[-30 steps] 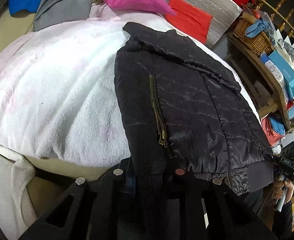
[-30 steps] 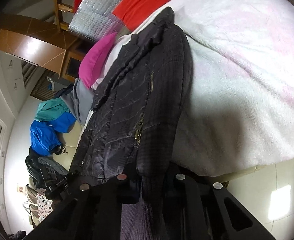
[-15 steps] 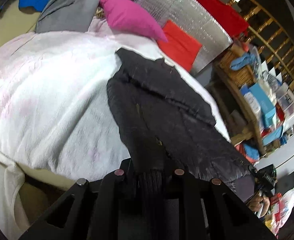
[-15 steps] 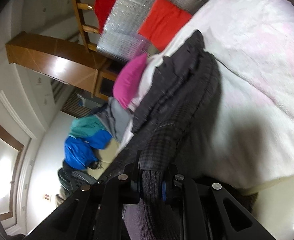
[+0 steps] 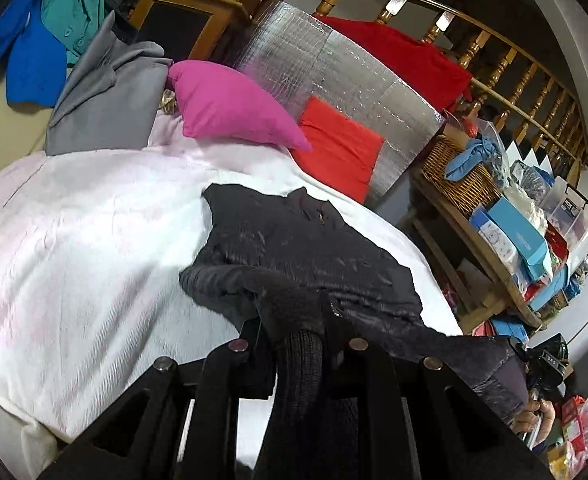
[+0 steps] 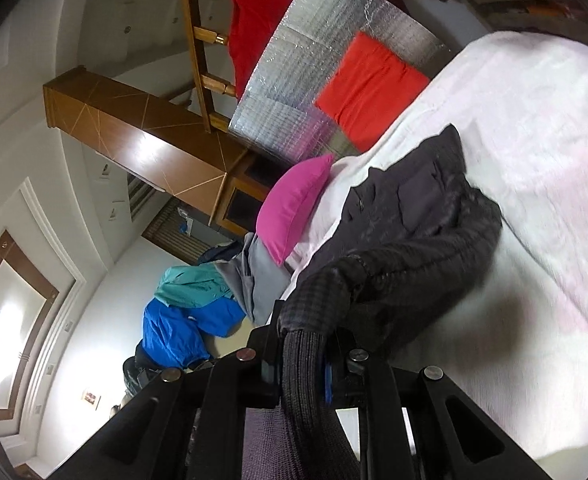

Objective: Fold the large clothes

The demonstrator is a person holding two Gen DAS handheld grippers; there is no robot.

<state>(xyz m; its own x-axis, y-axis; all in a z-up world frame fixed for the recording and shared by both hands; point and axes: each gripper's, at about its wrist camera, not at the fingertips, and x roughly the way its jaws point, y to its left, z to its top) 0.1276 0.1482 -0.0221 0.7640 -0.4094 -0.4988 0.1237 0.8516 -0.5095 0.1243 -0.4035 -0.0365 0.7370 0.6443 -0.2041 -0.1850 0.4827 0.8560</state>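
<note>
A black quilted jacket point(image 5: 305, 248) lies on the white blanket point(image 5: 74, 240) of a bed, its collar end toward the pillows. My left gripper point(image 5: 297, 344) is shut on the ribbed hem of the jacket and holds it lifted, so the lower part arches up over the upper part. My right gripper point(image 6: 305, 360) is shut on the other ribbed hem corner of the jacket point(image 6: 413, 232), also lifted above the blanket point(image 6: 533, 160). The fingertips of both are hidden by the cloth.
A pink pillow point(image 5: 230, 108) and a red cushion point(image 5: 337, 148) lie at the head of the bed against a silver foil panel point(image 5: 333, 68). Grey, blue and teal clothes point(image 5: 94, 80) are piled at the far left. A cluttered wooden shelf point(image 5: 493, 220) stands to the right.
Both grippers have lifted the jacket's hem and carried it forward toward the collar. The flat jacket is now bunched and arching over itself, and the cameras tilt up.
</note>
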